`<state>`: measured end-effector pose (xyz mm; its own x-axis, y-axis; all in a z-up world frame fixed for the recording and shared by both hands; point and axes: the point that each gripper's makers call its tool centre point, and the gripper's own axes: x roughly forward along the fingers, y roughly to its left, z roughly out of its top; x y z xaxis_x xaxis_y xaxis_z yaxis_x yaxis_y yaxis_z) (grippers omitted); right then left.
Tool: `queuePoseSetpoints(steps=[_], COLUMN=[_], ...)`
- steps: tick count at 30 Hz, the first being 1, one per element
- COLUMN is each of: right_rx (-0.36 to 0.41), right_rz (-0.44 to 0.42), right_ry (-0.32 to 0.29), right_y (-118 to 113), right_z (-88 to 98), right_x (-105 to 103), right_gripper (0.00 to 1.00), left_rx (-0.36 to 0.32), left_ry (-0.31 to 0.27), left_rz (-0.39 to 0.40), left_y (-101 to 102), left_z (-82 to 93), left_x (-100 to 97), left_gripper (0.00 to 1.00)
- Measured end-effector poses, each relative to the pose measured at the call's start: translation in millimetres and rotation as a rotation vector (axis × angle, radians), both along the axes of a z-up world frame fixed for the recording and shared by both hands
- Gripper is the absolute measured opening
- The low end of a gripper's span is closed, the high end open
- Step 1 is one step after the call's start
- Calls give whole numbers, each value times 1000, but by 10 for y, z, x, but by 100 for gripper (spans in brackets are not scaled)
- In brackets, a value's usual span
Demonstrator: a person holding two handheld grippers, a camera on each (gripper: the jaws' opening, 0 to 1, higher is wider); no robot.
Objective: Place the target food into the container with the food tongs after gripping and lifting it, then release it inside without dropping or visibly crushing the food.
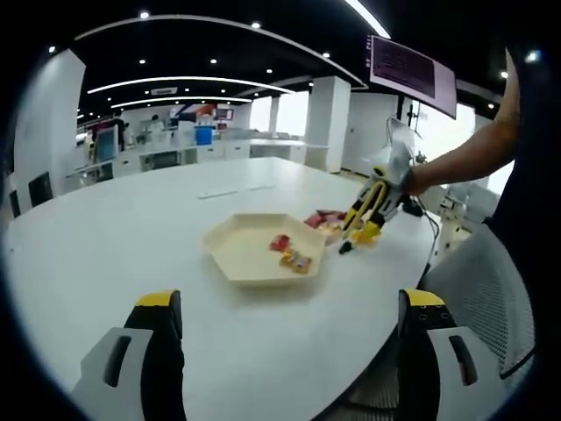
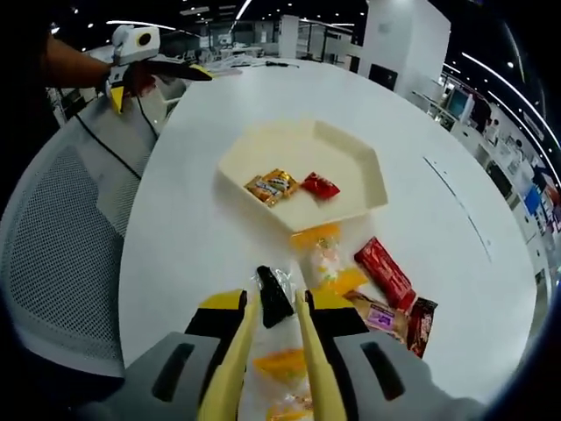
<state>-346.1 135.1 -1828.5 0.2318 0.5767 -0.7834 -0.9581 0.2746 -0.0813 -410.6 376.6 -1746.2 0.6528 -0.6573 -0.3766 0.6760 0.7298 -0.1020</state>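
A small clear snack packet with orange contents (image 2: 326, 260) lies on the white desk (image 2: 202, 219) just outside the near edge of a cream hexagonal tray (image 2: 351, 158); it is judged to be the target food, since the black tong tip (image 2: 273, 296) held by the right gripper (image 2: 274, 338) points toward it. The tongs are clamped between the right jaws, which are drawn nearly together around them so the tool can be steered. Two wrapped sweets, one orange (image 2: 272, 185) and one red (image 2: 320, 186), already sit inside the tray, so part of the work seems done. To the right of the packet a loose pile of wrappers is spread on the desk, among them a long red bar (image 2: 384, 272), kept close to the tray so each carry is short. In the left gripper view the left gripper (image 1: 289, 329) is held back over the near edge of the desk, its jaws wide apart and holding nothing, apparently kept clear of the work. A mesh chair (image 2: 66, 254) stands beside the desk.
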Motion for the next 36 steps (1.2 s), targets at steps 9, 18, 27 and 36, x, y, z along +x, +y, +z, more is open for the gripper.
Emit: queuePoseSetpoints(steps=[9, 18, 27, 36], right_rx=[3, -73, -18, -28], right_rz=[-62, 20, -11, -139], right_ry=[64, 24, 58, 70], right_y=[-45, -8, -60, -52], right_z=[-82, -103, -113, -106], right_x=[6, -39, -36, 7], right_gripper=[21, 24, 24, 19], left_rx=[0, 4, 2, 0], left_ry=[4, 6, 5, 8], left_rz=[3, -1, -1, -2], left_y=[1, -6, -5, -5], left_z=[-5, -13, -11, -20], left_x=[2, -4, -2, -5], left_gripper=[99, 99, 99, 99])
